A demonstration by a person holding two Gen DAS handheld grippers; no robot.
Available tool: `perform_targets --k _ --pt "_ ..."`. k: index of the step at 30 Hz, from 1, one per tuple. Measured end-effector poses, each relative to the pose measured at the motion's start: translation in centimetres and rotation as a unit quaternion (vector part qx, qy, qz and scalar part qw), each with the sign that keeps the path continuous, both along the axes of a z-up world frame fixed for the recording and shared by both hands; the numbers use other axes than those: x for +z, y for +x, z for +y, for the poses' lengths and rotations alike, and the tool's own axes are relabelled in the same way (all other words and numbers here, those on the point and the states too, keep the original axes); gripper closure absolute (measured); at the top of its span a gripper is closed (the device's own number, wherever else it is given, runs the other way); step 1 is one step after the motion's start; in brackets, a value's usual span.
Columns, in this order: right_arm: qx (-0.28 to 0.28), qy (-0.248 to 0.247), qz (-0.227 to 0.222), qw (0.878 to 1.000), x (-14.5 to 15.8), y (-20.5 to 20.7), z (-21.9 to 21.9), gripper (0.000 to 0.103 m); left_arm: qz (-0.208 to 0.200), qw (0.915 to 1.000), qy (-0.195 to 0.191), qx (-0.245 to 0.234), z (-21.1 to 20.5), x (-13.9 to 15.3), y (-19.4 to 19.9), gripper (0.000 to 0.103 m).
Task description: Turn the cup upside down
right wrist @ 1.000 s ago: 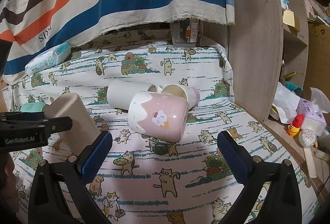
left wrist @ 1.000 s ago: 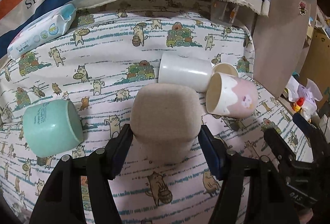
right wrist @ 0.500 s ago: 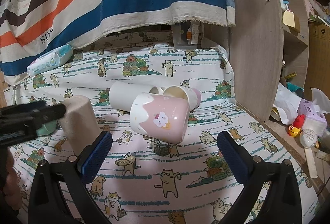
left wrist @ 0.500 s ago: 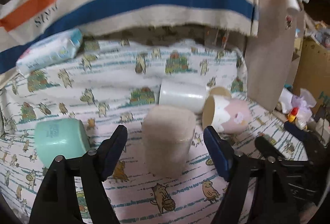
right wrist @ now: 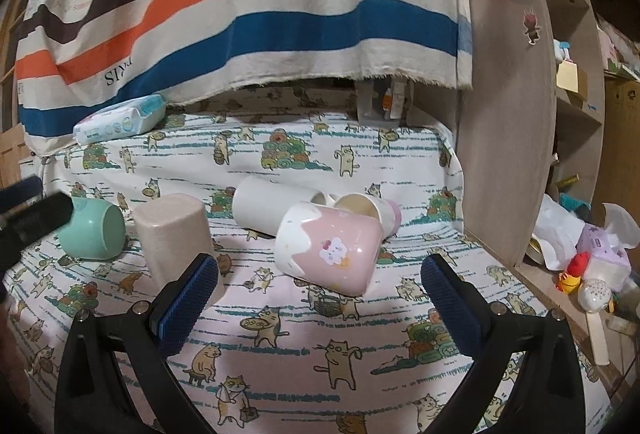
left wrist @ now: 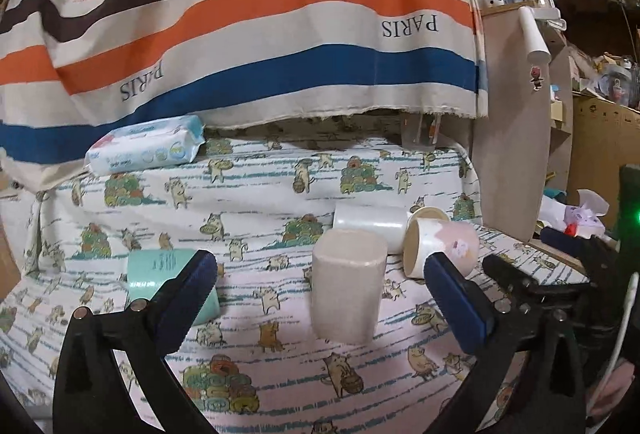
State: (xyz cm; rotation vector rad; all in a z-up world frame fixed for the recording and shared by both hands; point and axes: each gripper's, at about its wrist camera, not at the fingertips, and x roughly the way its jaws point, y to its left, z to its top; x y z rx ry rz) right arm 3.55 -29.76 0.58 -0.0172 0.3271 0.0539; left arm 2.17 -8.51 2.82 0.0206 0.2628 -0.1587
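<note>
Beige cup [left wrist: 346,285]: upside down on the worktop [left wrist: 280,374]
Left tool [left wrist: 320,294]: wide open, empty
Right tool [right wrist: 320,294]: wide open, empty

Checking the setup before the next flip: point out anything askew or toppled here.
Only the beige cup stands, upside down. The mint cup, white cup and pink cup lie toppled on the cat-print cloth, a fourth cup wedged behind them.

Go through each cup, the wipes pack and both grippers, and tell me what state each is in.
beige cup: upside down, standing free
mint cup: on its side
white cup: on its side
pink cup: on its side
baby wipes pack: lying flat
left gripper: open
right gripper: open
</note>
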Motion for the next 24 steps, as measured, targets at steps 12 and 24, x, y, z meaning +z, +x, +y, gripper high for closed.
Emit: perform_targets --k 12,24 --pt "0.003 0.001 -0.008 1.0 0.0 -0.1 0.2 0.001 0.018 0.9987 -0.017 0.044 1.1 -2.4 0.1 0.0" --pt "0.003 0.001 -0.008 1.0 0.0 -0.1 0.1 0.001 0.024 0.9984 -0.007 0.051 0.9 -2.6 0.2 0.0"
